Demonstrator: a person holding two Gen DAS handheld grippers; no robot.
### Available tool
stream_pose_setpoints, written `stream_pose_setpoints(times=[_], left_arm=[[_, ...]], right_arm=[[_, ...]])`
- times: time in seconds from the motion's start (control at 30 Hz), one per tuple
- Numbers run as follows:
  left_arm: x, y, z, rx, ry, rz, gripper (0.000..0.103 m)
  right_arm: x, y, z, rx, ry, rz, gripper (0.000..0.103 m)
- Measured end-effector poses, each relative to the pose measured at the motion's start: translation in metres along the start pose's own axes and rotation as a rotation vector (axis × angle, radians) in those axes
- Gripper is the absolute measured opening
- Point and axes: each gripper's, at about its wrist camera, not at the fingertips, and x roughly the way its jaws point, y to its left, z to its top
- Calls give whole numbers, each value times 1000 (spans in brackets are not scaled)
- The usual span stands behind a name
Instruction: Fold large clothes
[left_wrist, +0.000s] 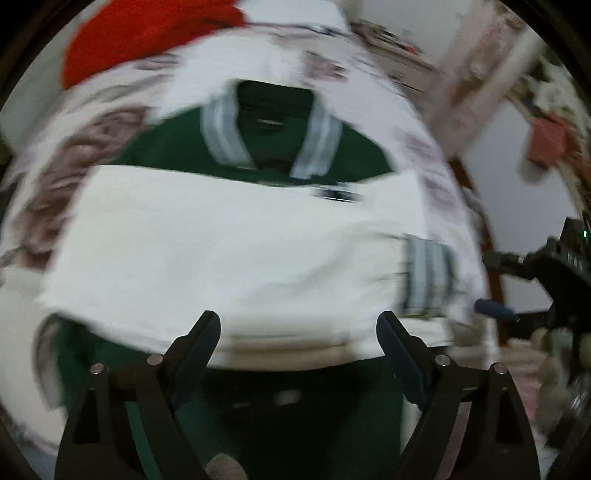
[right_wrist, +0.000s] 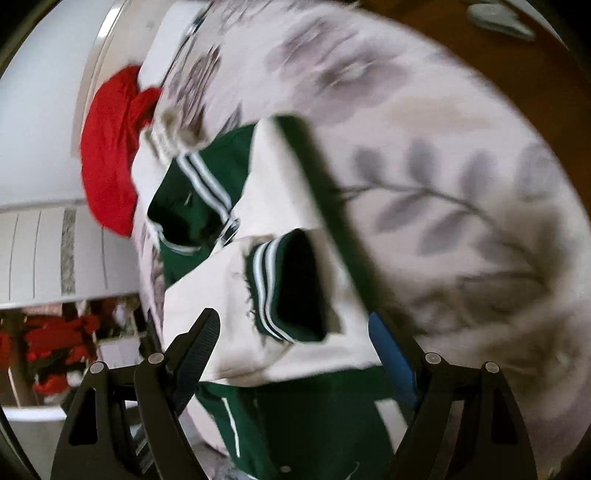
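Red cloth (left_wrist: 147, 40) on floral bedsheet (right_wrist: 443, 192)

From my feed the jacket (left_wrist: 258, 147) is dark green with cream-white sleeves (left_wrist: 229, 254), and the collar (left_wrist: 221, 133) and cuff (right_wrist: 267, 291) are ribbed green with white stripes. It's on a bedspread (right_wrist: 443, 177) that's pale pinkish white with a grey leaf print. There's a bright red garment (right_wrist: 110, 155) at the far edge. My grippers are black, and the right gripper (right_wrist: 295, 334) has one blue finger pad (right_wrist: 389, 354).
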Motion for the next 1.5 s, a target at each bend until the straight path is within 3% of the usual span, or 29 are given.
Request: stream_pose_setpoints(times=[0.07, 0.1, 0.13, 0.2, 0.33, 0.4, 0.43, 0.5, 0.53, 0.63, 0.77, 0.8, 0.83, 0.87, 0.97, 1.03, 1.1, 1.2, 1.3, 1.43, 1.5], left_arm=[[-4, 21, -9, -20, -13, 78, 86], [-4, 36, -17, -27, -14, 133, 86], [-3, 45, -23, -30, -8, 165, 86], [4, 72, -42, -49, 41, 227, 86], [19, 104, -78, -78, 122, 297, 86], [21, 113, -93, -90, 145, 321, 86], [20, 114, -97, -92, 147, 328, 86], [18, 113, -109, -86, 133, 349, 86], [20, 112, -109, -77, 126, 358, 86], [26, 106, -121, -57, 128, 360, 86], [46, 99, -133, -15, 129, 365, 86], [53, 98, -135, 1, 139, 366, 86], [61, 98, -139, 13, 151, 367, 86], [67, 100, -142, 14, 148, 355, 87], [75, 114, -144, -23, 129, 319, 102], [77, 124, -146, -61, 129, 259, 103], [77, 127, -146, -58, 126, 233, 103], [71, 126, -146, -44, 145, 217, 103], [49, 127, -147, -88, 142, 195, 103], [-3, 114, -162, -184, 97, 80, 103], [-18, 92, -178, -217, 118, -20, 103]], right_arm=[[28, 10, 7, -39, 75, -28, 84], [46, 16, 9, -68, 115, -46, 77], [55, 23, 9, -103, 118, -81, 47], [67, 39, 9, -214, 101, -228, 11], [62, 30, 23, -163, 48, -309, 10], [44, 23, 19, -155, 53, -277, 14], [32, 19, 13, -165, 53, -278, 27], [4, 10, -9, -207, 31, -377, 50], [-1, 7, -16, -221, 36, -410, 50], [13, -4, -45, -276, 144, -495, 50], [72, 21, -69, -441, 238, -543, 50], [79, 27, -71, -477, 220, -582, 40], [83, 33, -69, -504, 157, -653, 12], [83, 32, -65, -483, 119, -682, 12], [62, -4, -47, -212, 26, -644, 12], [55, -28, -45, -109, -12, -643, 11], [60, -40, -46, -47, 28, -569, 11], [52, -26, -55, -65, 66, -539, 16], [39, -10, -75, -106, 92, -519, 31], [42, -2, -118, -177, 178, -469, 33], [58, -15, -141, -198, 262, -444, 33]])
